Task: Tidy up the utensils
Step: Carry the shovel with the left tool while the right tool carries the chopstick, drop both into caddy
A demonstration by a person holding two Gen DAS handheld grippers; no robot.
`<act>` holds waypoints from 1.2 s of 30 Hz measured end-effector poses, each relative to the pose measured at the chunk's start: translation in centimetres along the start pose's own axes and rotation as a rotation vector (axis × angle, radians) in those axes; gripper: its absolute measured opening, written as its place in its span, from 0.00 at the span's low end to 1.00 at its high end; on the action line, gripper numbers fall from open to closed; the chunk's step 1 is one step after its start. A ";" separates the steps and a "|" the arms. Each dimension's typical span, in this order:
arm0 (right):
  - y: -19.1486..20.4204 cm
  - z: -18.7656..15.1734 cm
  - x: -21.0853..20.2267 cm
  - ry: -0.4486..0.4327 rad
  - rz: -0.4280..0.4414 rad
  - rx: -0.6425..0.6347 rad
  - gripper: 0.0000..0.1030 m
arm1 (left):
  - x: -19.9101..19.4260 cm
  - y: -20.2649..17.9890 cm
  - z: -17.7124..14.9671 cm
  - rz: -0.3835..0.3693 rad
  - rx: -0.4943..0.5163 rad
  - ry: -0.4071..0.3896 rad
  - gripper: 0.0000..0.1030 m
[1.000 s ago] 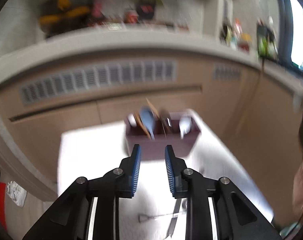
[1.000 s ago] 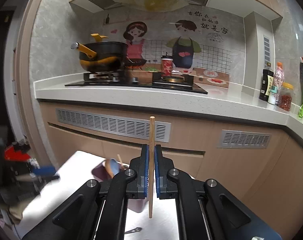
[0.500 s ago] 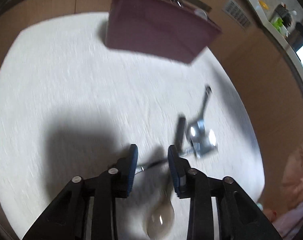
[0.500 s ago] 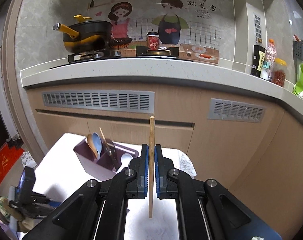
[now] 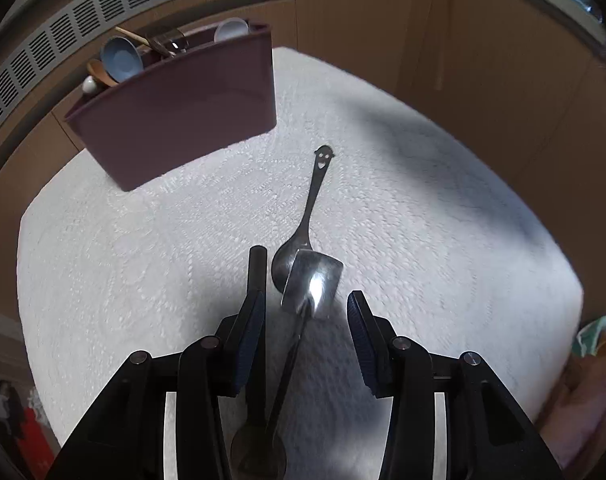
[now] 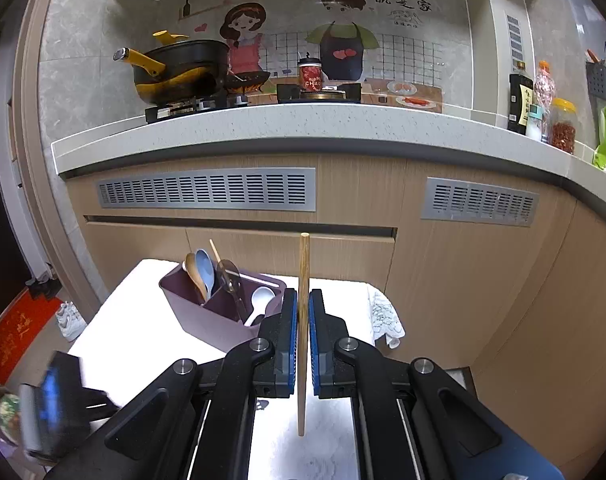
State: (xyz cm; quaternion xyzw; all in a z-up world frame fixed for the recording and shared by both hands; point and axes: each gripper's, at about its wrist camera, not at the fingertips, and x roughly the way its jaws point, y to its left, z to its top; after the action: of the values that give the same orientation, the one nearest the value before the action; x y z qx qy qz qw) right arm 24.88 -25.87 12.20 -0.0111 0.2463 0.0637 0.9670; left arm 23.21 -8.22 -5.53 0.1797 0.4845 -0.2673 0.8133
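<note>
Hovering low over the white tablecloth (image 5: 423,208), the left gripper (image 5: 306,320) spreads its jaws around a square-headed metal utensil (image 5: 312,283) overlapping a smiley-handled spoon (image 5: 303,232); its handle runs underneath, hidden. The right gripper (image 6: 301,322) clamps an upright wooden chopstick (image 6: 303,280) beside the purple caddy (image 6: 219,324)

Maroon caddy (image 5: 175,120); white textured cloth (image 5: 423,240); silver spoon (image 5: 303,232).

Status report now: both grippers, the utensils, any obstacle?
Left gripper open, above square spatula lying on smiley spoon. Right gripper shut on upright chopstick. Purple caddy ahead; black-handled utensil beside the left finger.
</note>
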 end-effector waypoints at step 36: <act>5.2 11.8 1.8 -0.139 0.055 -0.086 0.06 | -19.3 14.2 14.4 0.139 -0.289 -0.691 0.12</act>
State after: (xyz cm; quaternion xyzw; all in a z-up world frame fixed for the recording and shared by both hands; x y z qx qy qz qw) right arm 31.36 -19.88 21.74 -0.0412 0.1757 0.1012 0.9784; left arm 34.38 0.15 18.71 -0.0053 0.2009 -0.1851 0.9620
